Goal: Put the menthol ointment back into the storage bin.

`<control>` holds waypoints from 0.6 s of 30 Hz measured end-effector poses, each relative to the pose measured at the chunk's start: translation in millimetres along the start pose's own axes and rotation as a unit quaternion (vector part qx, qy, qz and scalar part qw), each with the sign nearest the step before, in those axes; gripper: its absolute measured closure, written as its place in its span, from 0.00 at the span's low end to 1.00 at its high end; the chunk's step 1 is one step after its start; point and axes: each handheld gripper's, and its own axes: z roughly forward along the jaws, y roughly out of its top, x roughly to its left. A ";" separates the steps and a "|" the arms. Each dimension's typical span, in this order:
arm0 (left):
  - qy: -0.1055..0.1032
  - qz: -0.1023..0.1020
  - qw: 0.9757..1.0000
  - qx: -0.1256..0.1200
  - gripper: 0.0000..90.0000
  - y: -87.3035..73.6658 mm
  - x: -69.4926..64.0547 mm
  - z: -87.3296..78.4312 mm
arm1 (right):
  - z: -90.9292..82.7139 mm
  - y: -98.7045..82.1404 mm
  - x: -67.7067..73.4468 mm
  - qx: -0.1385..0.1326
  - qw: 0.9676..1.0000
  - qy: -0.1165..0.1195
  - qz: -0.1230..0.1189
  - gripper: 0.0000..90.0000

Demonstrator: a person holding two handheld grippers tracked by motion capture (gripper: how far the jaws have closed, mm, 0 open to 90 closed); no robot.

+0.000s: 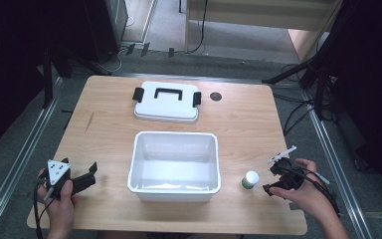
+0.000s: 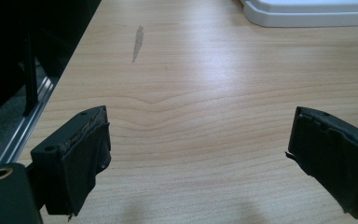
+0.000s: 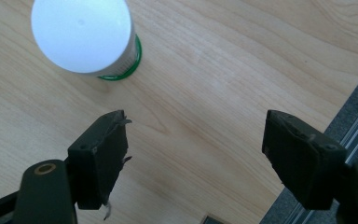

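A person's two hands rest at the near edge of a pale wooden counter (image 1: pixel 104 124), each holding a gripper. The left gripper (image 1: pixel 82 180), near the front left corner, has its fingers (image 2: pixel 81 158) spread wide over bare wood, holding nothing. The right gripper (image 1: pixel 277 174), toward the front right corner, also has its fingers (image 3: pixel 100 156) parted and empty, with a small white-capped bottle (image 1: pixel 250 179) standing upright just beyond them; a green band shows below its cap. Between the hands, close to the front edge, sits an open white bin (image 1: pixel 139 164). Farther back, toward the far edge, its white lid (image 1: pixel 166 107) with black handle and clips lies flat, a small dark disc (image 1: pixel 216 96) just to its right.
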 end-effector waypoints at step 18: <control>-0.001 0.000 1.000 0.002 0.07 0.1 -0.2 0.4 | 8.4 12.7 6.7 0.087 0.995 0.016 -0.045 0.25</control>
